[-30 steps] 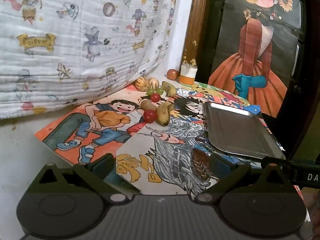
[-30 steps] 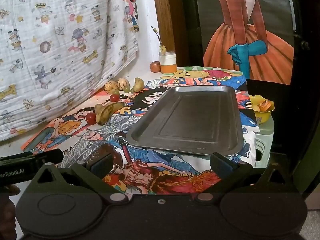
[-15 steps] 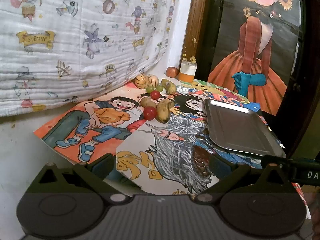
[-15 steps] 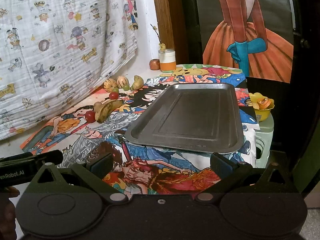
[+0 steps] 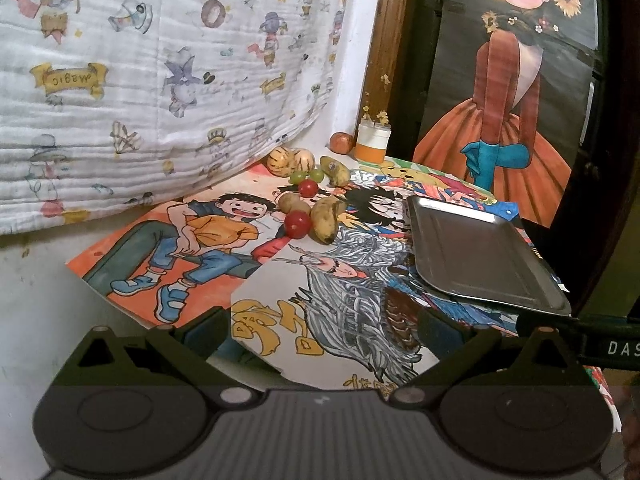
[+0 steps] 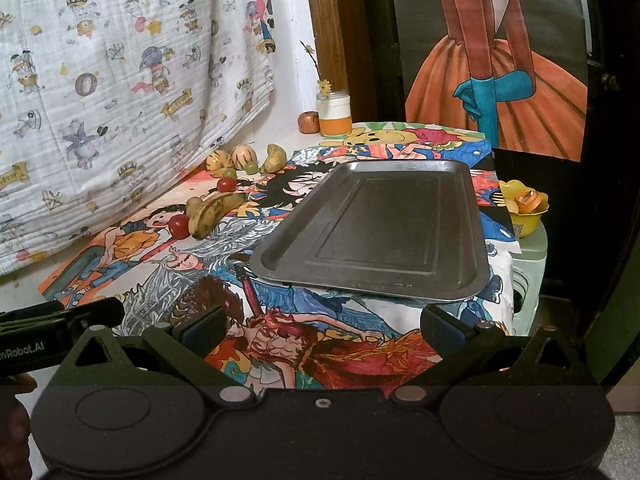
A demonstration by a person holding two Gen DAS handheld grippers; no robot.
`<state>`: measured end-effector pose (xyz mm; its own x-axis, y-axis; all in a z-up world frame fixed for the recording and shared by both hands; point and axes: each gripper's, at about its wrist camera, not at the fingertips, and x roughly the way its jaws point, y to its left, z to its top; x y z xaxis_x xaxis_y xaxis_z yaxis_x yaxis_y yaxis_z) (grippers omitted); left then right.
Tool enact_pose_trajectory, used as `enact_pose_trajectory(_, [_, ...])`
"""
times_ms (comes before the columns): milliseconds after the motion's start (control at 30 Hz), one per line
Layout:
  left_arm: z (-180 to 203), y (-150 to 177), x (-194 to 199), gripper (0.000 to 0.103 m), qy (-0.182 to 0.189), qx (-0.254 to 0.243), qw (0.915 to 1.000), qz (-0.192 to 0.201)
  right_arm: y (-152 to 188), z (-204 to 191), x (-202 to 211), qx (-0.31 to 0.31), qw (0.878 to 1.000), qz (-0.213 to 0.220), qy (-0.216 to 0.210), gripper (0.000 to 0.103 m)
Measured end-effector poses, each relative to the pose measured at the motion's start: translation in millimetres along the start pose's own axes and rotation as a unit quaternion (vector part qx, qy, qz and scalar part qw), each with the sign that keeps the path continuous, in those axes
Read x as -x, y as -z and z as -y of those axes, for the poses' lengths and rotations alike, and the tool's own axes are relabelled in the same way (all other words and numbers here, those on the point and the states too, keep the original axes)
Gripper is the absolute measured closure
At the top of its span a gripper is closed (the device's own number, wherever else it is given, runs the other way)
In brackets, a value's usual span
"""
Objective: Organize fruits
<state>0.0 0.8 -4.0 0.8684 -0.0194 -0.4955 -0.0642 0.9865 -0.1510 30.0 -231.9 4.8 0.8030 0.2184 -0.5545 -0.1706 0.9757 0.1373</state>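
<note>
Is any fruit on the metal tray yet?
No, the metal tray lies bare in the right wrist view, and the bananas and tomatoes sit on the drawings beside it.

A cartoon-print sheet (image 5: 160,80) hangs beside a wooden doorframe (image 5: 386,40).

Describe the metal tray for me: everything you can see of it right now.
The metal tray is a long, dull grey rectangle with rounded corners, a raised rim and a stepped flat floor. It holds nothing. It lies flat on the cartoon-printed cloth, lengthwise away from the cameras, right of the fruit. Neither gripper touches it.
</note>
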Motion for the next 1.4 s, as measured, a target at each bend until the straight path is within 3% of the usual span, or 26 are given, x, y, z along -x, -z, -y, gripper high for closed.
enact_pose_trajectory(1400, [-4,2,-6,0.000,0.004,0.007,0.9999,-0.010,0,-3,-13,0.001,1.000,-0.006,-0.010,0.000])
